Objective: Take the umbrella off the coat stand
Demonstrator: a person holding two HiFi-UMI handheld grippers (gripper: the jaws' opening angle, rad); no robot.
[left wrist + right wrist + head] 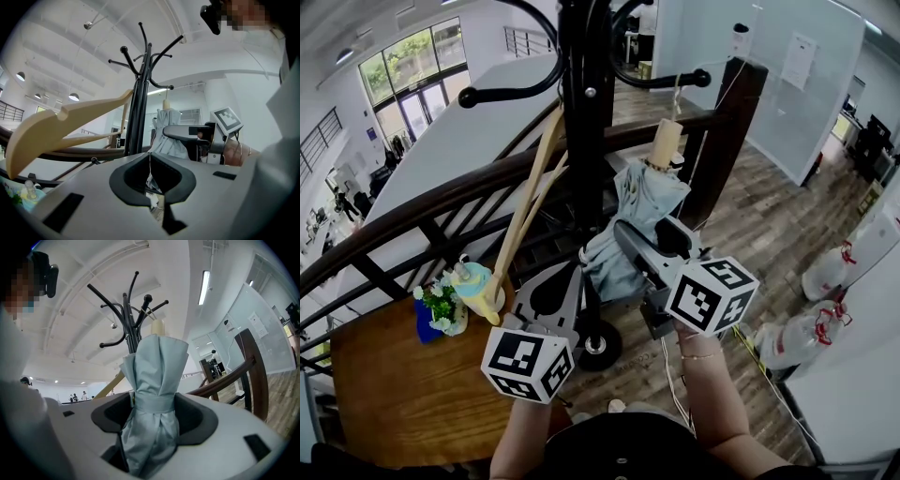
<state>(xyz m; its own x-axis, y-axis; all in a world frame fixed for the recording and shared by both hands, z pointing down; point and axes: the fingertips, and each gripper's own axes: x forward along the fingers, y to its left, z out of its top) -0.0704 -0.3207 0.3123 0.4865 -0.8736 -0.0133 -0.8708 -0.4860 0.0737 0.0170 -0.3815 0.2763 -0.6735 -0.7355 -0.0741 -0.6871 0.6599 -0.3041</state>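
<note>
The black coat stand (584, 103) rises in the middle of the head view. A folded pale-blue umbrella (643, 193) with a light wooden handle (664, 142) hangs by its cord from a hook arm (670, 81) on the right side of the stand. My right gripper (630, 246) is shut on the umbrella's lower part; in the right gripper view the cloth (157, 376) fills the space between the jaws (152, 404). My left gripper (574, 274) is shut and holds nothing, low beside the pole (140, 93). The umbrella (168, 131) shows just beyond it.
A wooden clothes hanger (525, 211) hangs on the stand's left side. A dark curved railing (478, 187) and its post (727, 141) run behind the stand. A wooden table (394, 394) with a blue flower pot (441, 311) is at lower left. White bags (825, 272) stand at the right.
</note>
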